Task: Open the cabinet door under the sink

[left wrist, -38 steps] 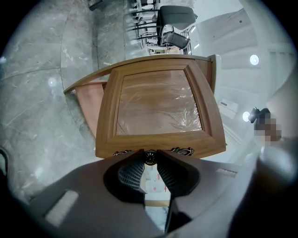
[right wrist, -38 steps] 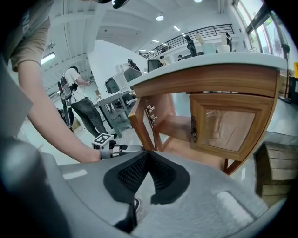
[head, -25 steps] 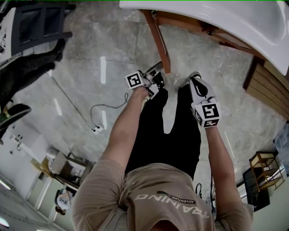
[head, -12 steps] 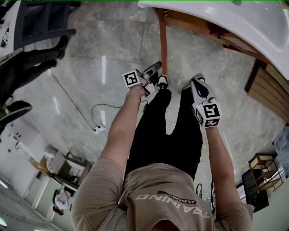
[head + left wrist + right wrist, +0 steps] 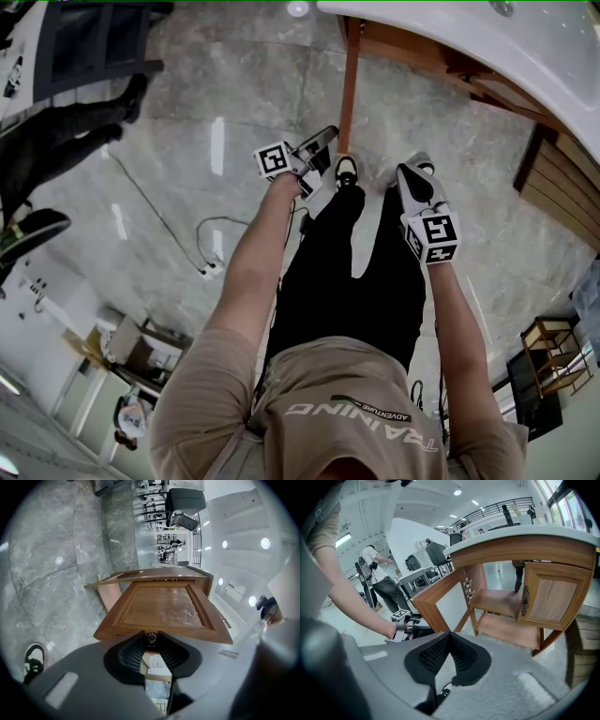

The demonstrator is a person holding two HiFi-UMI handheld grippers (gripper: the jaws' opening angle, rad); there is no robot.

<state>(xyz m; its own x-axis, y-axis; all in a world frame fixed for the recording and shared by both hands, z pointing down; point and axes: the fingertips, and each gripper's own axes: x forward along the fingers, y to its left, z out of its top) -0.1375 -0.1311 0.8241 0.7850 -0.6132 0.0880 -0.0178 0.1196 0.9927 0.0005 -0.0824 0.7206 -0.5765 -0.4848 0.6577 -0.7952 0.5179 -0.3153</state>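
At the free edge of the swung-out cabinet door [image 5: 161,606], the left gripper [image 5: 151,633] is pinching the door's small round knob [image 5: 151,640]. Its jaws are bearing on it from both sides, with only the knob parting them. In the head view this gripper [image 5: 326,139] is sitting at about 7 o'clock from the door [image 5: 349,84]. The door is showing there edge-on as a thin wooden strip running toward 12 o'clock under the white sink [image 5: 487,47].

The right gripper [image 5: 450,633] is gripping nothing, its jaws pressing tip to tip. In the head view it [image 5: 411,169] is hanging at 3 o'clock from the left one, above the person's leg.

In the right gripper view, the open door [image 5: 433,599] is standing out toward 9 o'clock. The cabinet's bare wooden shelves [image 5: 497,603] are showing at 1 o'clock. A second door [image 5: 555,597] with a dark ornate handle [image 5: 525,601] is hanging at 3 o'clock. Grey marble floor [image 5: 234,84] is lying all around, and the person's shoe [image 5: 345,172] is resting just beside the left gripper at 4 o'clock.
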